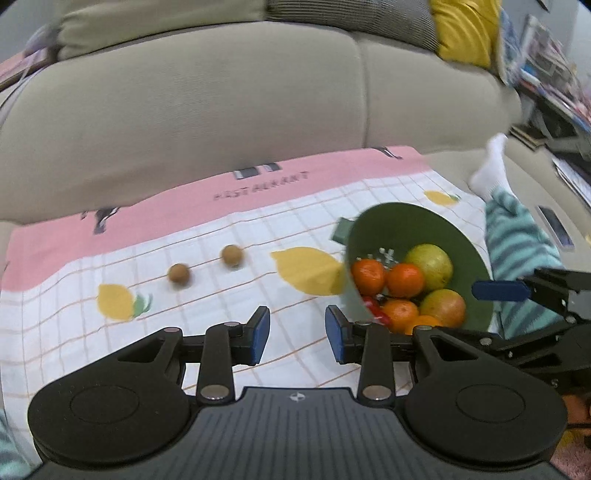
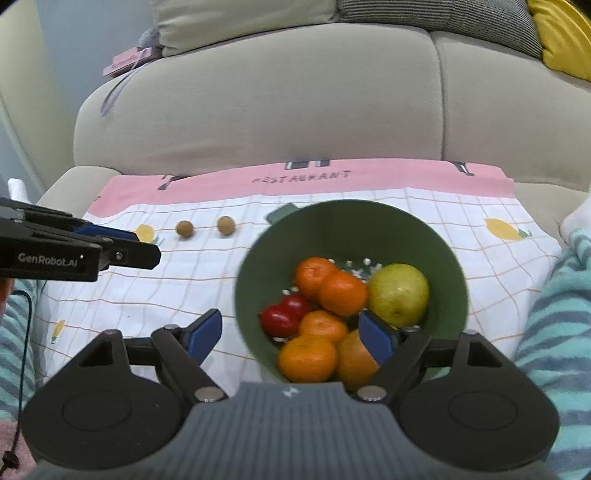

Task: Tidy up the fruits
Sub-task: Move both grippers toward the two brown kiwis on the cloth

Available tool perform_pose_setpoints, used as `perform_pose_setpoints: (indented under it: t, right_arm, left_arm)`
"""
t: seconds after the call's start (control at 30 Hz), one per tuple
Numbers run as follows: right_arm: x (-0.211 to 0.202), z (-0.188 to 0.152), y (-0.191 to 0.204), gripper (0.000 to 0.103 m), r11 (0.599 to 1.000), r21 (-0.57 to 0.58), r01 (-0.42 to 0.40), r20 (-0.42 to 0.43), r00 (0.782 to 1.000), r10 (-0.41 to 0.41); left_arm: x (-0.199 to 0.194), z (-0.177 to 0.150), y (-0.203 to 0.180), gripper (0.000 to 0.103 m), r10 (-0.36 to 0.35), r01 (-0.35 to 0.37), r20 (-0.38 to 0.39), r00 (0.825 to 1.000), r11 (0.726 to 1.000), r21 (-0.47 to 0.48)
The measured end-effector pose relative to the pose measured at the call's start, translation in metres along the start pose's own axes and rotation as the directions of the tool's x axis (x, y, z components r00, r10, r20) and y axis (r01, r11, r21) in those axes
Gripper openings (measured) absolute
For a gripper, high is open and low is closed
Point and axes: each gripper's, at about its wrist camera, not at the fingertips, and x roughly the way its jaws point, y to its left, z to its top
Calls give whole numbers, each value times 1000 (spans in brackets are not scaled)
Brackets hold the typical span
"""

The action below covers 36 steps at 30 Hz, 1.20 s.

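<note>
A green colander bowl (image 2: 351, 225) stands on the checked cloth and holds several oranges (image 2: 341, 293), a yellow-green fruit (image 2: 399, 295) and red fruits (image 2: 282, 319). The bowl also shows in the left wrist view (image 1: 413, 225). Two small brown fruits (image 2: 184, 229) (image 2: 226, 225) lie on the cloth left of the bowl, also in the left wrist view (image 1: 179, 275) (image 1: 232, 255). My right gripper (image 2: 290, 334) is open, one finger inside the bowl, one outside its left wall. My left gripper (image 1: 297, 334) is open and empty over the cloth, left of the bowl.
A beige sofa (image 2: 295, 96) rises behind the cloth (image 2: 147, 295), with a yellow cushion (image 1: 465, 29) at the top right. A person's striped leg (image 2: 554, 314) and white sock (image 1: 491, 170) lie to the right of the bowl.
</note>
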Motion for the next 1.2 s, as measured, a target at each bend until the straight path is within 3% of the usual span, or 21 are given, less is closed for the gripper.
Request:
perform_pose_setpoints:
  t: [0.2, 0.37, 0.43, 0.83, 1.0, 1.2]
  right_arm:
    - [6, 3, 31, 78, 998, -52, -21, 8, 1000, 22]
    - [12, 8, 58, 73, 994, -104, -43, 54, 997, 49]
    - [17, 10, 68, 66, 990, -129, -50, 68, 996, 60]
    - [75, 24, 114, 51, 961, -278, -13, 89, 995, 40]
    - [115, 34, 113, 41, 966, -260, 1, 57, 998, 14]
    - [150, 47, 111, 40, 973, -231, 14, 37, 999, -6]
  left_arm:
    - [-10, -9, 28, 42, 18, -14, 49, 999, 997, -80]
    - [-10, -17, 51, 42, 23, -12, 74, 997, 988, -154]
    - [-8, -20, 58, 42, 31, -16, 83, 996, 985, -173]
    - [25, -22, 83, 42, 71, -48, 114, 991, 980, -195]
    - [49, -15, 96, 42, 62, -44, 89, 994, 981, -192]
    - [80, -7, 112, 42, 51, -32, 75, 996, 972, -234]
